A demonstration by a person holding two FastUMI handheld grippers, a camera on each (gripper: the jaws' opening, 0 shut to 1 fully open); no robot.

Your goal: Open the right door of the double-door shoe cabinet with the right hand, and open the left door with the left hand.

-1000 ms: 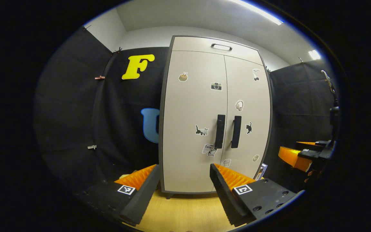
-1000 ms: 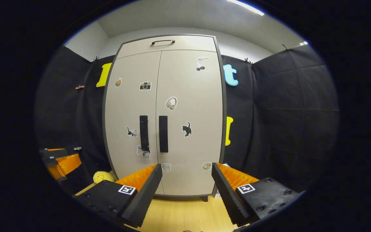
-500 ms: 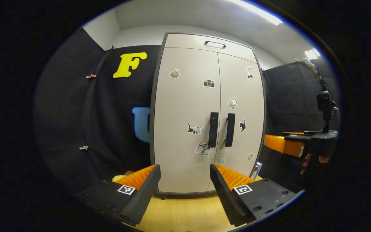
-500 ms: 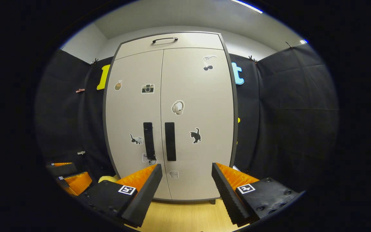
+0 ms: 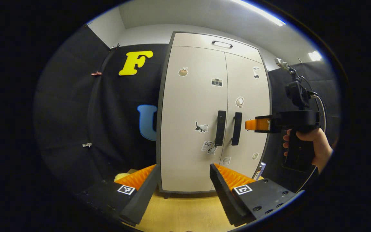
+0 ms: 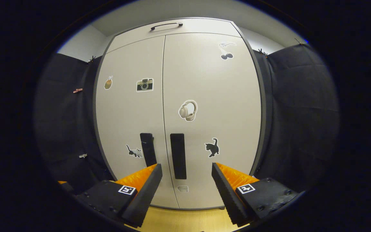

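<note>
At bottom of the left gripper view, left gripper (image 5: pixel 183 183) gaping wide, gripping nothing, hanging over bare wood floor (image 5: pixel 185 212) well short of the cabinet (image 5: pixel 201 96). Beyond it, both doors sitting shut, seam running between the left handle (image 5: pixel 220 128) and right handle (image 5: pixel 236 128). Off to the right, a hand (image 5: pixel 314 145) holding the right gripper (image 5: pixel 254 124), tips level with the handles and near the right door's (image 5: pixel 248 106) outer edge, apart from it. At bottom of the right gripper view, right gripper (image 6: pixel 185 183) likewise spread wide and holding nothing, right handle (image 6: pixel 178 156) standing between the fingers but farther off, untouched. Left door (image 6: pixel 130 106) closed beside it, black cloth (image 6: pixel 298 112) flanking the cabinet's edges.
</note>
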